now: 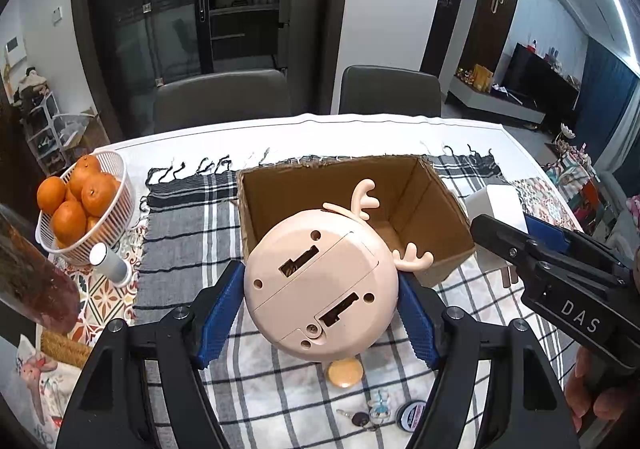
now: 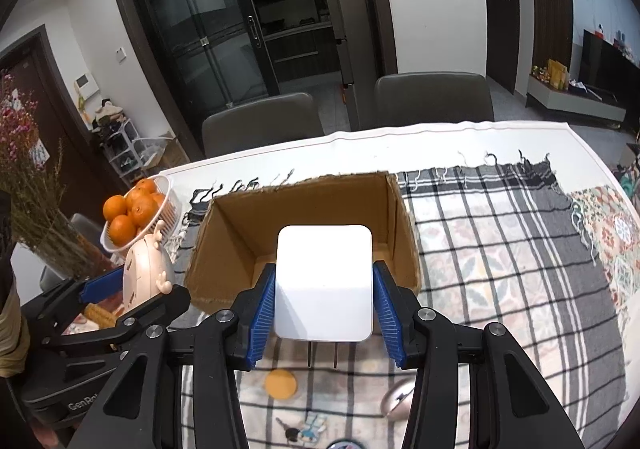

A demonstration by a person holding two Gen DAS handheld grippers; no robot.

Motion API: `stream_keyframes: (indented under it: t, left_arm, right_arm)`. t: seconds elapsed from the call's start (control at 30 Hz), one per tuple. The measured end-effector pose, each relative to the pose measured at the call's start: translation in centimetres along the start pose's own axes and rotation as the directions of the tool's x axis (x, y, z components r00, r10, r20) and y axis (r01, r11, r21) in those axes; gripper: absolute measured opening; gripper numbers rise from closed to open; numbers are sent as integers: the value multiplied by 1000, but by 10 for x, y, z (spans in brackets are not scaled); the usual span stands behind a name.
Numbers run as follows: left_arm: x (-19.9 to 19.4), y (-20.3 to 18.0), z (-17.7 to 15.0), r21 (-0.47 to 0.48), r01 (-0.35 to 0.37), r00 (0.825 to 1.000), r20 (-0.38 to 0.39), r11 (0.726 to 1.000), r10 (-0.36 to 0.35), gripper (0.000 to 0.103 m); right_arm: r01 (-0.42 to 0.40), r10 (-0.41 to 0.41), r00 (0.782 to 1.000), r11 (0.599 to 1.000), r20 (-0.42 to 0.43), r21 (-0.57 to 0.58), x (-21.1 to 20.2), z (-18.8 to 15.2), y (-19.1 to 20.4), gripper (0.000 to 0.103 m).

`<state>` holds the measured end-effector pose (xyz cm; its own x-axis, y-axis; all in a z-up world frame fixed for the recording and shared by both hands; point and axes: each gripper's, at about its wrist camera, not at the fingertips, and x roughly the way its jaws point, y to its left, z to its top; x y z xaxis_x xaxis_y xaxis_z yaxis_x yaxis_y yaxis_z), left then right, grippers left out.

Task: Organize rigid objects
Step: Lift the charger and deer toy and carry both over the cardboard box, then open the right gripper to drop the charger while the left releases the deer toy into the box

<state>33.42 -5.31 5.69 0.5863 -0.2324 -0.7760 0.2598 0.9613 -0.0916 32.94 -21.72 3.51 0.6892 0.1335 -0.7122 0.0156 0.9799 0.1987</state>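
Meanwhile, the left tongs point(image 1: 320, 289) pinch a pink antlered clock point(image 1: 320, 281) by its round sides, its back panel facing the camera, held just above the near-left corner of the cardboard box point(image 1: 436, 209). The right tongs point(image 2: 324, 289) pinch a white plug adapter point(image 2: 324, 281) between their blue pads point(image 2: 262, 309), its two metal prongs pointing down, held over the near wall of the same box. The box stands open on a checked cloth point(image 2: 500, 233) that covers the desk point(image 2: 400, 145). To the far left, a white basket point(image 1: 116, 205) holds oranges point(image 1: 96, 193). On the cloth near the tongs lie an orange disc point(image 2: 280, 383), a set of keys with a small charm point(image 1: 368, 415) and a silver mouse point(image 2: 396, 397). Two grey chairs point(image 2: 434, 97) stand at the desk's far side.
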Motion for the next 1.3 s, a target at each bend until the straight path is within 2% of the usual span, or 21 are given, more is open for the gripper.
stream_keyframes:
  t: [0.47, 0.87, 1.13, 1.3]
  left_arm:
    - [46, 3, 21, -18, 3, 998, -61, 1000, -4, 73]
    - [83, 9, 28, -9, -25, 992, -124, 1000, 24, 73]
    - [100, 11, 29, -21, -4, 986, -168, 1000, 1, 73]
    - [110, 12, 27, -23, -6, 980, -198, 1000, 1, 73]
  right_arm:
    - [9, -9, 999, 1000, -47, -1, 40, 26, -11, 47]
    - [18, -18, 992, 1000, -125, -5, 82, 31, -19, 47]
    - [-8, 10, 981, 1000, -192, 10, 102, 27, -22, 47]
    - [3, -1, 977, 1000, -215, 9, 110, 24, -25, 47]
